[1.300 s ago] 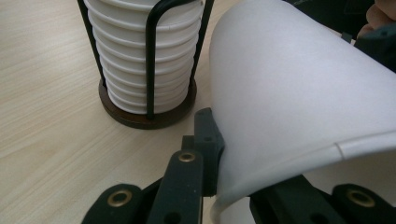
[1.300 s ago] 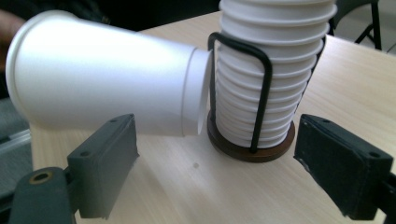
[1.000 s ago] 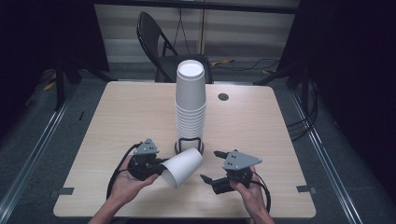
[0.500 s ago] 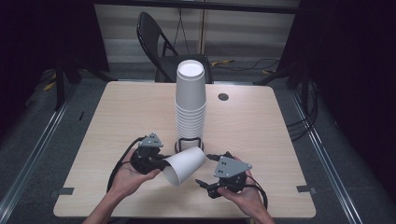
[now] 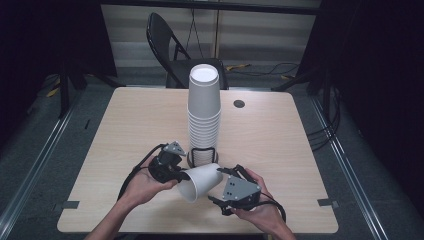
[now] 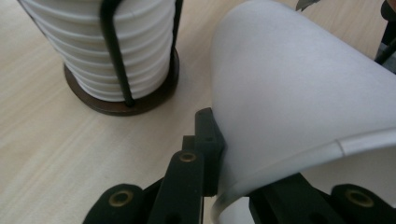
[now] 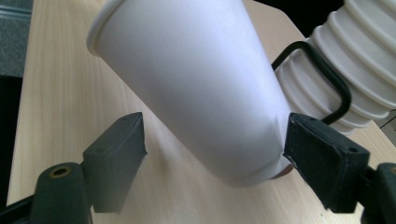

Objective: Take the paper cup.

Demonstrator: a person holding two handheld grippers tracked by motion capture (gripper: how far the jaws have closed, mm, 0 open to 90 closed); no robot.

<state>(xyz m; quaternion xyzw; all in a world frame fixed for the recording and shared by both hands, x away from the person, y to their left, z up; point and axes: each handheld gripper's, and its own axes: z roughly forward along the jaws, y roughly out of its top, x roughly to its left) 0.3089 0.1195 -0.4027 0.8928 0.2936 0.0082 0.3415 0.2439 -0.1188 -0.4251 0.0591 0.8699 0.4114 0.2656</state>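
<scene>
High view: a tall stack of white paper cups (image 5: 204, 117) stands upside down in a black wire holder (image 5: 201, 156) on a round dark base, near the middle of the wooden counter (image 5: 125, 130). One loose white cup (image 5: 201, 181) lies tilted just in front of the holder, between the two grippers, its open mouth facing the near edge; what is inside it cannot be seen.

Left gripper view: the left gripper (image 6: 219, 154) has its fingers (image 6: 208, 144) pinched on the cup's rolled rim, one finger outside the wall and one inside the mouth. The holder's base sits close at upper left, apart from the cup.

Right gripper view: the right gripper (image 7: 215, 149) has its fingers (image 7: 116, 149) spread wide, one on either side of the cup's narrow closed end. The right-hand finger lies against or just beside the wall; the other is clear of it. The stack and a loop of the wire holder stand just behind the cup.

Surroundings: a small dark disc (image 5: 239, 104) lies on the far part of the counter, and a black folding chair (image 5: 167, 47) stands beyond it.

Against the earlier frames, the right gripper has turned in towards the cup's base and come closer to it, while the left gripper's hold is unchanged.
</scene>
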